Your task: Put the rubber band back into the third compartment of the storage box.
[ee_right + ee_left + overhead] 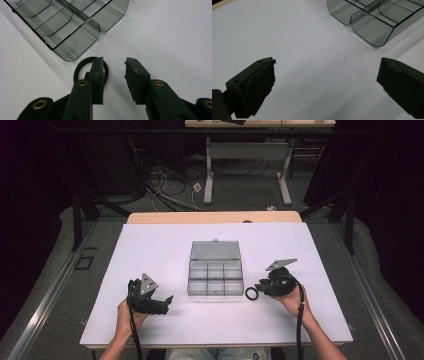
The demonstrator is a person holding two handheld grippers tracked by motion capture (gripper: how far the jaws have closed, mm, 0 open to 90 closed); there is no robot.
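Grey floor (pixel 235 195) with tangled cables (pixel 165 187), white-legged desk (pixel 247 157) behind, dark curtains (pixel 380 185) either side.

A person in blue jeans, forearms bare, holds a black left gripper (pixel 167 301) and black right gripper (pixel 258 285), each topped by a grey three-cornered plate, trailing a black cable, with brass-ringed pivots behind the jaws.
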